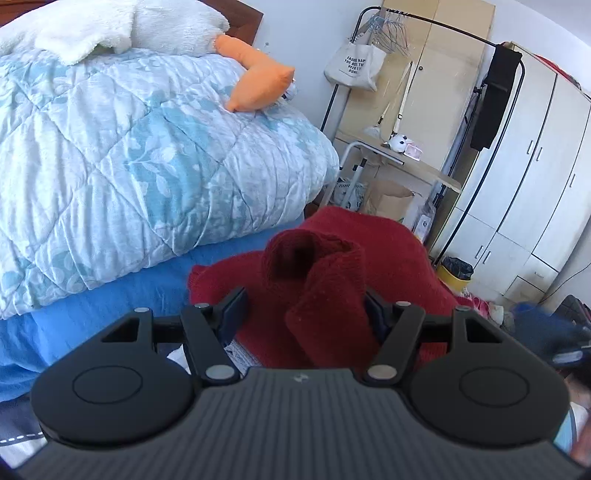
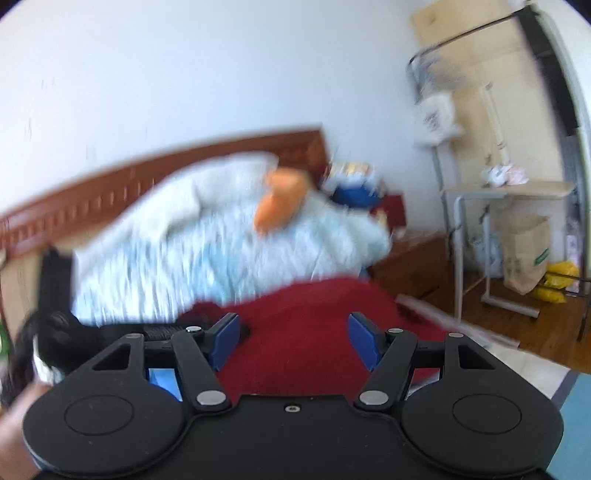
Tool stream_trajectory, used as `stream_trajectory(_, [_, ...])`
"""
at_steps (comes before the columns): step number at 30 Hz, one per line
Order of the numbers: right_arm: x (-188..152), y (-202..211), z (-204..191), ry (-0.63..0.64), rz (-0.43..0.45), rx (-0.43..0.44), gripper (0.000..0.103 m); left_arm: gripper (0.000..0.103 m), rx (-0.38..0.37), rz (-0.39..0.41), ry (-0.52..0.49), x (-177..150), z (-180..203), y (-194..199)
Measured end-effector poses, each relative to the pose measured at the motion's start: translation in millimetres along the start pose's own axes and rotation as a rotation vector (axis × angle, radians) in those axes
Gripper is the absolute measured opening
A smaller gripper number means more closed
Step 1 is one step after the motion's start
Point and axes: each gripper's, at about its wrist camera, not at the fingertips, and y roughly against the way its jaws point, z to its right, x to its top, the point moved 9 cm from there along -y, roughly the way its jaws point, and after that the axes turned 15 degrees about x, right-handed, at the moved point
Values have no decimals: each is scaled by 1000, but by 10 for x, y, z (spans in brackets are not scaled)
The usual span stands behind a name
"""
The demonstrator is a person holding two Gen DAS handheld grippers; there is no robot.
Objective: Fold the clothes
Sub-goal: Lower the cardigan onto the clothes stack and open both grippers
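Note:
A dark red knitted sweater [image 1: 388, 243] lies on the blue bed sheet [image 1: 92, 314]. In the left wrist view a rolled red sleeve or cuff [image 1: 325, 280] rises between the fingers of my left gripper [image 1: 306, 306], whose jaws stand wide apart around it without clamping it. In the blurred right wrist view the sweater [image 2: 295, 321] spreads below my right gripper [image 2: 293, 334], which is open and holds nothing. The left gripper [image 2: 55, 328] shows at that view's left edge.
A pale blue quilted duvet [image 1: 129, 147] with an orange cushion [image 1: 258, 81] and a white plush blanket [image 1: 110, 26] covers the bed's far side. A clothes rack [image 1: 461, 37], a small table [image 1: 406, 162], a wardrobe [image 1: 535, 184] and a paper bag [image 2: 524, 251] stand to the right.

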Motion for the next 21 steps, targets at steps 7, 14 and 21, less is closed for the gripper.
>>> stream_trajectory(7, [-298, -226, 577, -348, 24, -11, 75, 75, 62, -17, -48, -114, 2, -82])
stream_trajectory(14, [-127, 232, 261, -214, 53, -131, 77, 82, 154, 2, -37, -46, 6, 295])
stream_trajectory(21, [-299, 958, 165, -151, -18, -229, 77, 96, 109, 46, -133, -310, 383, 1303])
